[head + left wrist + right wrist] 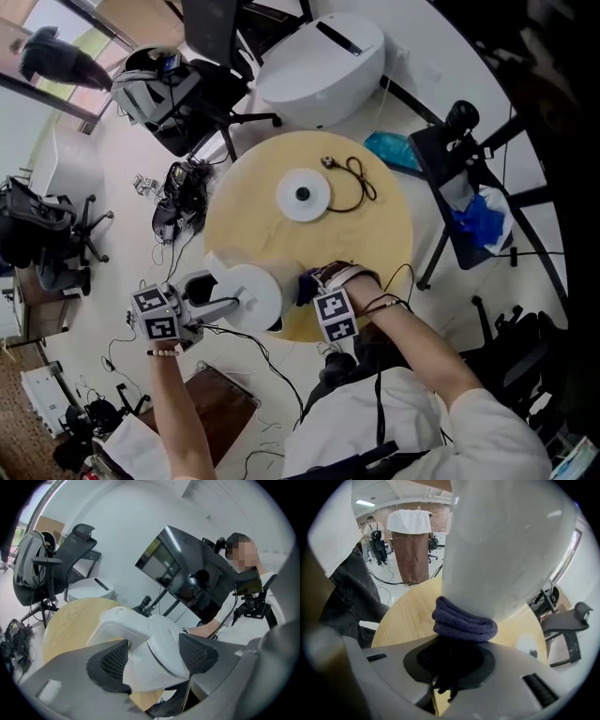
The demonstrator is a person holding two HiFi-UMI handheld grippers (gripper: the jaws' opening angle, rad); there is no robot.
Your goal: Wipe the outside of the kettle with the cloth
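The white kettle (251, 296), judged rigid, smooth and slippery, was gripped by its handle in the left gripper's (225, 305) widely spread jaws at the round table's (375, 244) near edge. The soft purple cloth (464, 620) was clamped in the right gripper (452, 663) and pressed against the kettle's wall. The kettle base (303, 195) and cord (356, 183), at the table's middle, were judged no obstruction.

A white kettle base (303, 195) and its black cord (362, 178) lie on the round wooden table (380, 246); 1 black office chair (52, 234) stands well apart.
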